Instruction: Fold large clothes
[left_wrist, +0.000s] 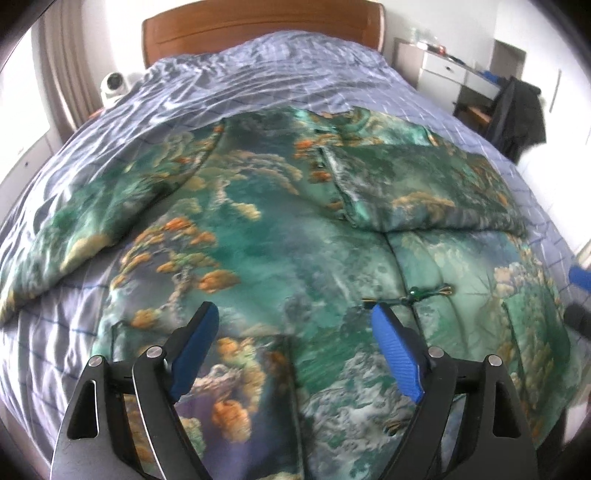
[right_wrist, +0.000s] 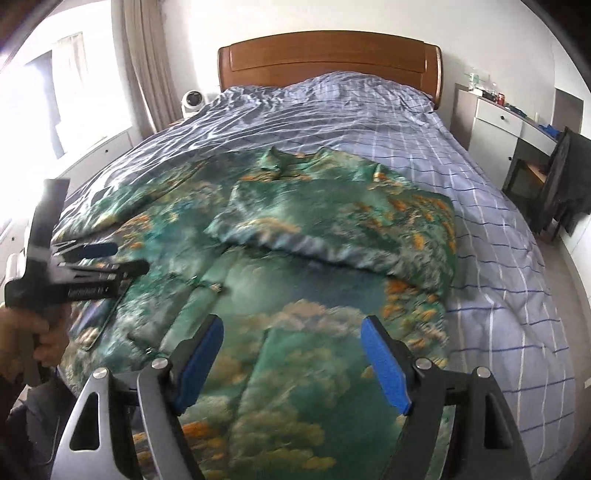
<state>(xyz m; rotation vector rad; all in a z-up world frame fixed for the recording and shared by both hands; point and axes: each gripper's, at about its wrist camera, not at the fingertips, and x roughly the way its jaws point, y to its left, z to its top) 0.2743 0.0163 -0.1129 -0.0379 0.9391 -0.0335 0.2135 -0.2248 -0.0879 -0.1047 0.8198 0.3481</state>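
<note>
1. Left wrist view: Closest to the camera is the left gripper. Its two blue pads are spread wide apart and hold nothing. It hangs just above the bottom part of the jacket, a big green one with orange trees and clouds printed on it.
2. The jacket lies flat on the checked blue bed cover, front side up, so it is easy to fold. Its little knot button sits just past the pad on the right.
3. The sleeve on the right is folded in across the chest. The sleeve on the left sticks out to the side over the cover. I think that one gets folded next.
4. Right wrist view: Closest here is the right gripper. It is spread wide too, with nothing in it, above the jacket's bottom part.
5. At the left edge, a hand holds the left gripper's handle over the jacket's side.
6. The wooden headboard and a white desk are far behind.
</note>
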